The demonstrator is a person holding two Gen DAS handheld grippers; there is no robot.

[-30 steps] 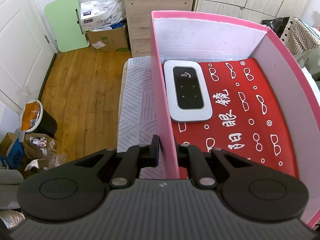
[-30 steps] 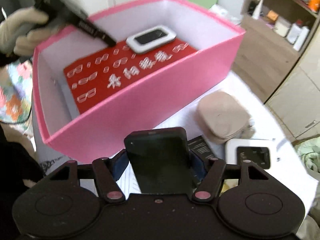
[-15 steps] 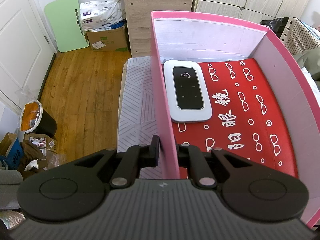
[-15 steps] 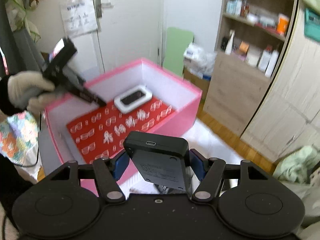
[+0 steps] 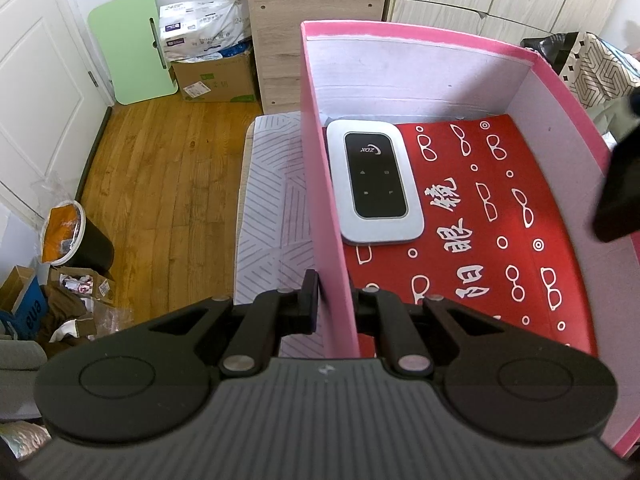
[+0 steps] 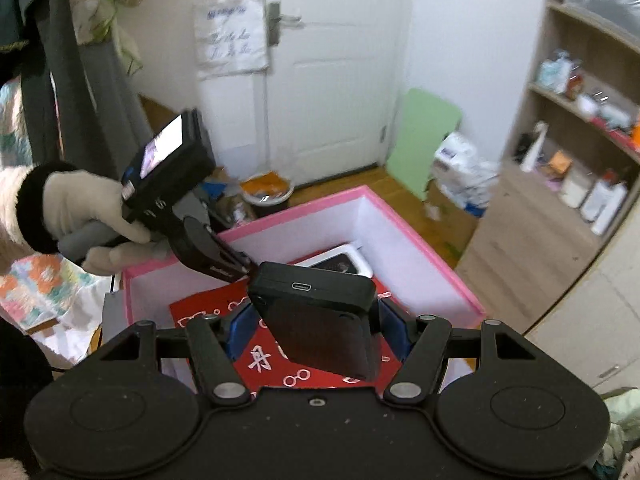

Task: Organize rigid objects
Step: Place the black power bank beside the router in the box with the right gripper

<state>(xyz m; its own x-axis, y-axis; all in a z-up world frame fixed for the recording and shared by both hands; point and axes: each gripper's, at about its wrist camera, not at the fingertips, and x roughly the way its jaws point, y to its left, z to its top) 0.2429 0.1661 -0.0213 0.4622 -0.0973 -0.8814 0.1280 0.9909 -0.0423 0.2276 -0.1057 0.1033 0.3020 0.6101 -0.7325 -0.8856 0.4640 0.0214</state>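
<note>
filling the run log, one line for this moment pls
left gripper: clamps pink box wall | right gripper: holds black device above box

A bedroom's wooden plank floor meets a white panelled door, where a green board leans on the wall beside a cardboard box and open shelving.

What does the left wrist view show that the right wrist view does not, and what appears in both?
Only the left wrist view shows the left gripper clamped on the box wall, one finger outside, one inside, plus the bin in full. Only the right wrist view shows the right gripper holding a black device and the gloved hand. Both show the pink box, its red liner and the white device.
</note>
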